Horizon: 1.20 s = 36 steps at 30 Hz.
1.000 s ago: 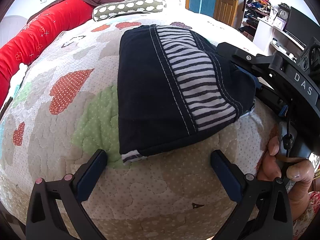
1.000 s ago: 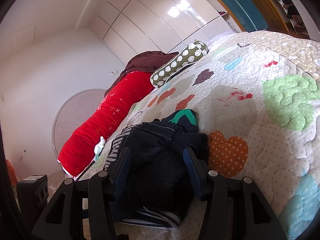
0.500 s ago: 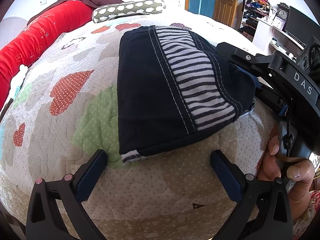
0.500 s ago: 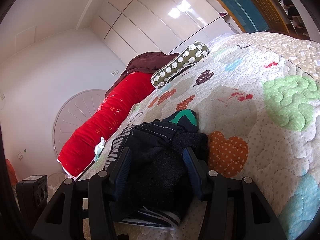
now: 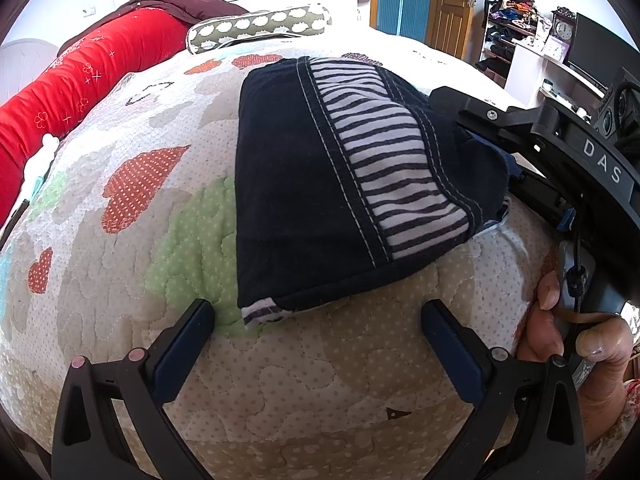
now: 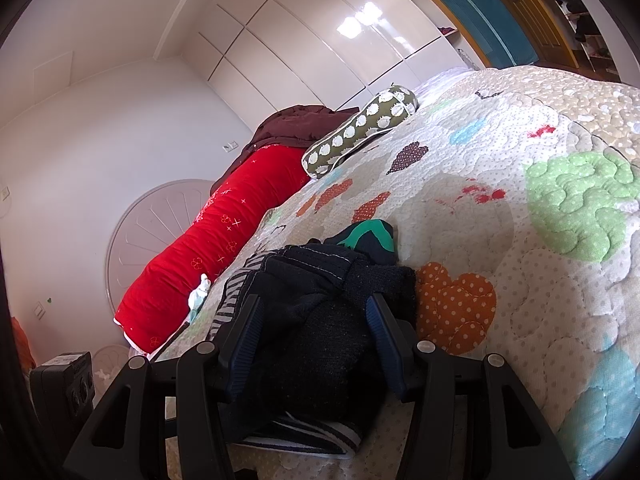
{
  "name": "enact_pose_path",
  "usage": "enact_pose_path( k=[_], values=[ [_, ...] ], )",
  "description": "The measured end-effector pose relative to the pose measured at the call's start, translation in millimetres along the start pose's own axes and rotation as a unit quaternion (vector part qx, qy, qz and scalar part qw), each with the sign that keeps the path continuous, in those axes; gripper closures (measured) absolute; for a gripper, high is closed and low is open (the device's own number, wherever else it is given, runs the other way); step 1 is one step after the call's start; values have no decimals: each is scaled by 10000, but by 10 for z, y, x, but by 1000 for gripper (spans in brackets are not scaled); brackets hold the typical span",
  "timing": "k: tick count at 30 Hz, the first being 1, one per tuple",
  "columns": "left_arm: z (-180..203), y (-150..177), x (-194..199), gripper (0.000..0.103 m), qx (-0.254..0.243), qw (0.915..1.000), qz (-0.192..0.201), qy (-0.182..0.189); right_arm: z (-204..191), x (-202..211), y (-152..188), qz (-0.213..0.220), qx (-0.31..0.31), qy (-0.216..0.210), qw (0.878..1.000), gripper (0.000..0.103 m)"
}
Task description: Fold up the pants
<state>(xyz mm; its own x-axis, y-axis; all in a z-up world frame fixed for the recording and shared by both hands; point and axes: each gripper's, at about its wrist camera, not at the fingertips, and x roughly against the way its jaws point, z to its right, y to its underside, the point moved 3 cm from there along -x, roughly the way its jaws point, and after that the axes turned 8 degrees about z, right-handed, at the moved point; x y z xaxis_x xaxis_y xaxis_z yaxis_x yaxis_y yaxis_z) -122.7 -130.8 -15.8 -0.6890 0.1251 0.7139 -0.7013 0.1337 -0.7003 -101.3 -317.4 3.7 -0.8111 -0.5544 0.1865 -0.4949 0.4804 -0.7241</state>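
The dark navy pants with a black-and-white striped band lie folded into a compact bundle on the quilted bed. My left gripper is open and empty, its fingers just short of the bundle's near edge. The right gripper shows in the left wrist view at the bundle's right side. In the right wrist view the bundle sits between the fingers of my right gripper, which press on the cloth from both sides.
The patchwork quilt covers the bed. A red bolster, a spotted pillow and a maroon blanket lie along the far edge. A desk with a monitor and shelves stand to the right. A green-and-dark garment lies just beyond the bundle.
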Motion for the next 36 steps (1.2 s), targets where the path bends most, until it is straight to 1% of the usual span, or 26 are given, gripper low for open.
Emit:
enact_pose_path(
  k=[25,31,36],
  values=[
    [-5,-1,-11,0,22,10000,-34,26,28,-1,-5,-10,15,-6,10000,47],
    [-20,-3,-13,0,38,10000,-19,51,51,-30,-30,-30,69,59,10000,47],
    [-50,-36,7,0,-9,9996,-215,182,57,-41,-52,-72,149,190,9997,47]
  ],
)
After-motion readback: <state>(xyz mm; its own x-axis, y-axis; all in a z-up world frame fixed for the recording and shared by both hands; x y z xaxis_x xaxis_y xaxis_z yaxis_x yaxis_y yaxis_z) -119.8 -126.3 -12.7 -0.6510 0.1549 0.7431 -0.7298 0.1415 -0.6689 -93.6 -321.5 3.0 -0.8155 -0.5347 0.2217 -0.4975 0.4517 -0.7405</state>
